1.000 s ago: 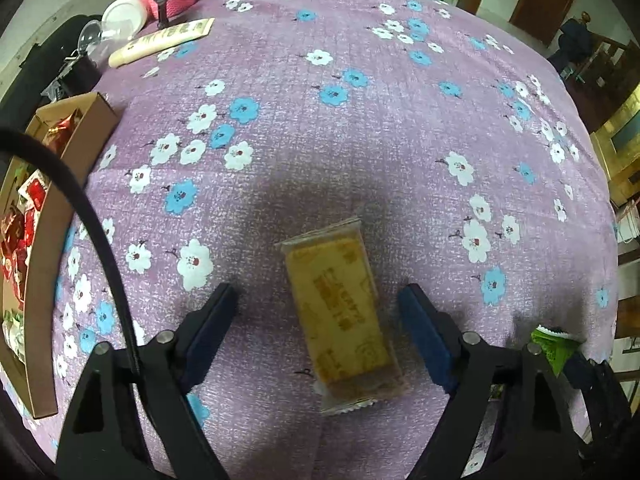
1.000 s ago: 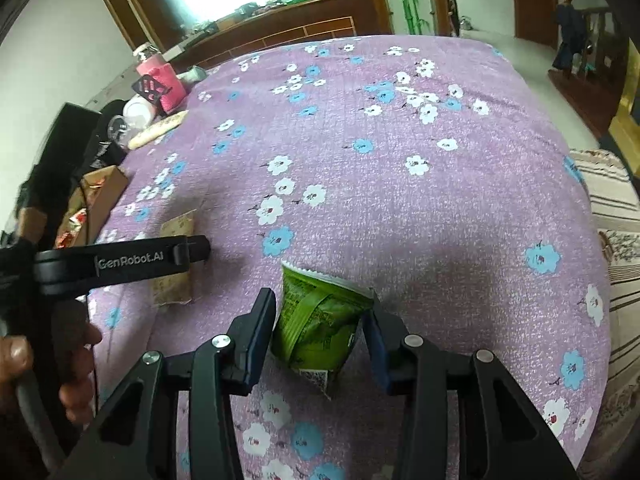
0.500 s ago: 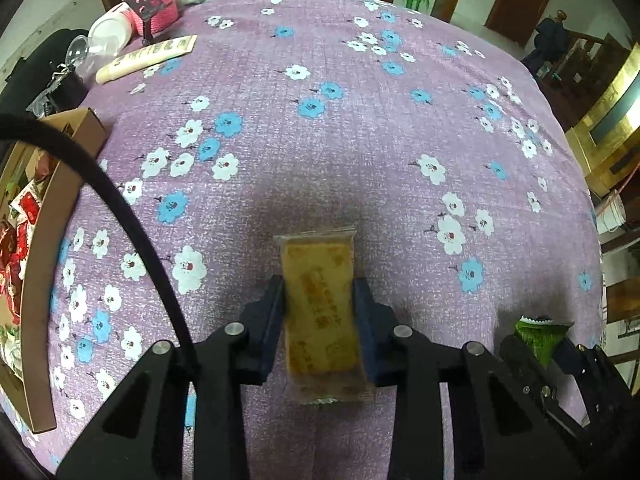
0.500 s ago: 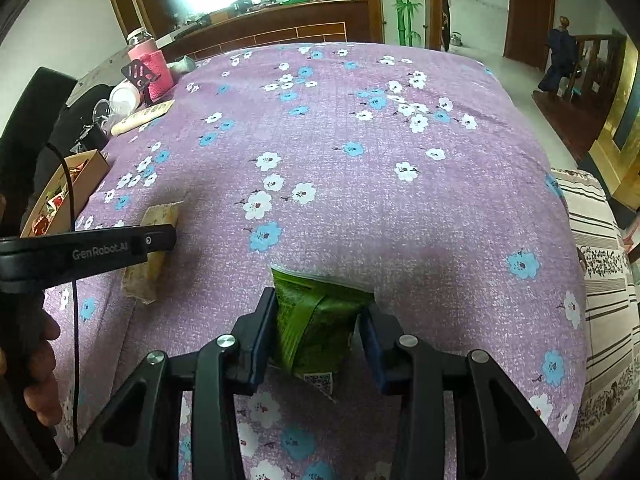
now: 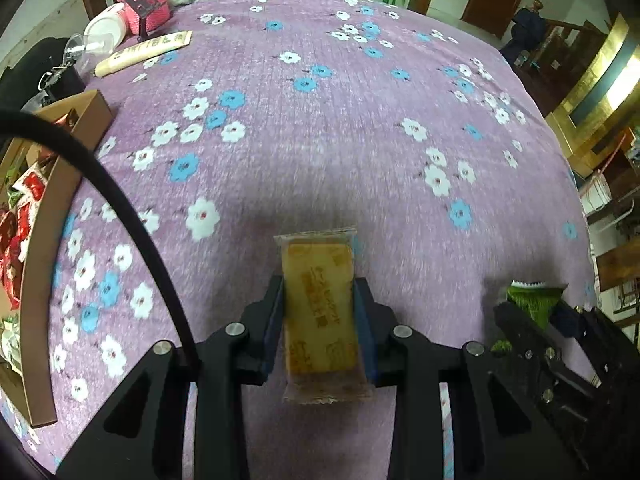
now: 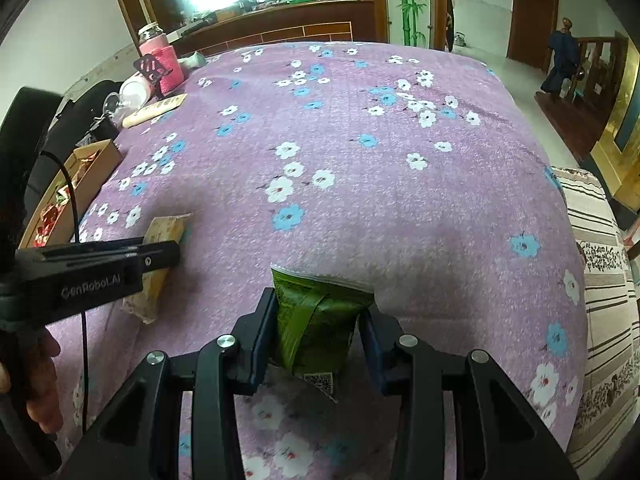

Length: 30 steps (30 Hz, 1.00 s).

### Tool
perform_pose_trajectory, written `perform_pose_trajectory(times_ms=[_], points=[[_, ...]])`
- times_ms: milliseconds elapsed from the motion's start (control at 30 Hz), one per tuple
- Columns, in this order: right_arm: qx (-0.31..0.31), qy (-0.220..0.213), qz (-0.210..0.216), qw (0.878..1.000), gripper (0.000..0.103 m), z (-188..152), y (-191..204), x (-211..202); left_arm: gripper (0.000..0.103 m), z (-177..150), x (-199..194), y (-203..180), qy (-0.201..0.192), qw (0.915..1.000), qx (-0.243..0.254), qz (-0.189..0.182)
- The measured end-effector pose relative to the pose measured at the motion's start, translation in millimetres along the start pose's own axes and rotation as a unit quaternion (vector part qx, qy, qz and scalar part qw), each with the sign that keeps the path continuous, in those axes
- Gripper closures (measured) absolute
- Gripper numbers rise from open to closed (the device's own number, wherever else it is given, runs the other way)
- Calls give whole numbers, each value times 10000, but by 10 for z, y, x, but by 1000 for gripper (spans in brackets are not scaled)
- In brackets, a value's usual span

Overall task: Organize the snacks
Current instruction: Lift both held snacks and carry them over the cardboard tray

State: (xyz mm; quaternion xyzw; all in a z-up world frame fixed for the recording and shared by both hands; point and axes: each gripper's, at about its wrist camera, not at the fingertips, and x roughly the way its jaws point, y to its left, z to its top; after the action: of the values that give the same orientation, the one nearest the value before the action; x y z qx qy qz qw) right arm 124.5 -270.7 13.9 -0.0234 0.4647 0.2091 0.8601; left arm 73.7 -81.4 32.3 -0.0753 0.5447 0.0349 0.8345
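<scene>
Left hand-held gripper | marked "GenRobot.AI" | clamps tan snack packet

Each camera was set on a gripper, close above the flowered purple cloth, looking steeply down along its fingers, and the cloth and the brown box were seen by both.

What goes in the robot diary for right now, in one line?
left tongs: shut on yellow snack | right tongs: shut on green snack | box: waiting
</scene>
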Motion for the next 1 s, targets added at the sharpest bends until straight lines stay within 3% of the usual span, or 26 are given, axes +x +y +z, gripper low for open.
perform_pose_trajectory(times_ms=[367,1000], points=[[-156,153,121,9997,64,-254,334,-112,68,-397,-184,196,-122,9995,285,-22],[-142,261,69,9995,64,-456,768,-188,68,-607,-280,470,-206,9986,482,-73]])
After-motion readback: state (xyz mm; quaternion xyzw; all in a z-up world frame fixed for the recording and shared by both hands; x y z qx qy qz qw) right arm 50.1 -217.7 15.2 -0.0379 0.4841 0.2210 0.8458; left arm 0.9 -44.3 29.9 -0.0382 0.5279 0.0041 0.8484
